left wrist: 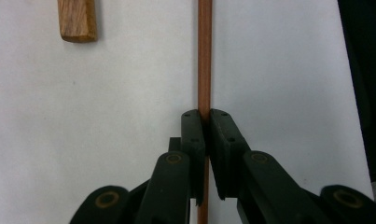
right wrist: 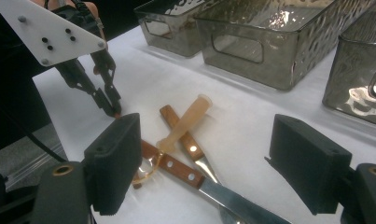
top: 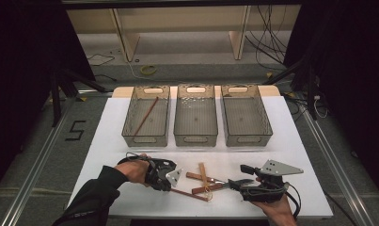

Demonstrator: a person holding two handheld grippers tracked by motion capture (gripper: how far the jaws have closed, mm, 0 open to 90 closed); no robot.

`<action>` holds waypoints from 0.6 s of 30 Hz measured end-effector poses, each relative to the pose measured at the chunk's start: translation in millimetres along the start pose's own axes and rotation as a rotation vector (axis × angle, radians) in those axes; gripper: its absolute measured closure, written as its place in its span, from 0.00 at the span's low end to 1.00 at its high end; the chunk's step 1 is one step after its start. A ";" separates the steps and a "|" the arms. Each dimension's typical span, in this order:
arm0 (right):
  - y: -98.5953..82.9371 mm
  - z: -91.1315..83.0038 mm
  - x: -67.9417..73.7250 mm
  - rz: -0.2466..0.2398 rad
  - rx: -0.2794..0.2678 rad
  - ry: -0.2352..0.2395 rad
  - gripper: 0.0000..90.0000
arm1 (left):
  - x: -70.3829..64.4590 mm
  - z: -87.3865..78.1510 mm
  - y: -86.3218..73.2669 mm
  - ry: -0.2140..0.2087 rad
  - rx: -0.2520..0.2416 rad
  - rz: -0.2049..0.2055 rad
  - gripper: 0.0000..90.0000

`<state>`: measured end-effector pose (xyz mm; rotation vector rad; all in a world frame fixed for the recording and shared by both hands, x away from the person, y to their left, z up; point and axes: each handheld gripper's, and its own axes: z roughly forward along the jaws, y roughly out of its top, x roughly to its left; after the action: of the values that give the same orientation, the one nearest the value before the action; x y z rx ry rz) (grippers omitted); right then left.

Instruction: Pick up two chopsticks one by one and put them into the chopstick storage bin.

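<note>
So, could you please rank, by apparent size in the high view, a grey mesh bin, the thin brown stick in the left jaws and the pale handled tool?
1. Middle grey mesh bin
2. Thin brown stick
3. Pale handled tool; foreshortening makes the last two unsure.

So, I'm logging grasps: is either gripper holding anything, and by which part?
The left gripper is shut on the thin brown stick, near one end. The right gripper is open, holding nothing.

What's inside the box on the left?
One thin brown stick lies slantwise inside the left box. Nothing else shows on its floor. The near wall is see-through, so little is hidden there.
</note>
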<state>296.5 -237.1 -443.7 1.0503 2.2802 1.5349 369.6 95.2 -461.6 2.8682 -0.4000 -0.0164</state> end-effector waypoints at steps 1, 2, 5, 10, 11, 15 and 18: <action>0.0 0.0 0.1 0.001 0.000 0.000 0.29 | -0.5 -0.2 -0.3 -0.003 0.002 0.001 0.93; 0.0 0.1 0.2 0.000 0.001 0.001 0.29 | -0.8 -0.5 0.0 0.000 0.004 0.005 0.93; 0.0 0.1 0.2 0.001 0.000 0.001 0.29 | -2.9 -2.6 0.8 -0.004 0.005 0.005 0.93; 0.2 -0.3 0.4 0.004 -0.003 0.001 0.29 | -4.6 -11.6 -1.8 0.019 -0.014 -0.007 0.93; 0.2 -0.4 0.3 0.004 -0.003 0.001 0.29 | -5.1 -13.9 -2.0 0.023 -0.010 -0.004 0.93; 0.2 -0.2 0.1 0.005 -0.003 0.001 0.29 | -7.3 -21.3 -2.2 0.023 -0.032 -0.010 0.93; 0.1 -0.2 0.1 0.004 -0.003 0.000 0.29 | -9.1 -24.9 -1.1 0.016 -0.043 -0.005 0.93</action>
<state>296.4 -237.1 -443.5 1.0547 2.2769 1.5388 362.3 104.7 -437.9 2.8251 -0.3844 -0.0029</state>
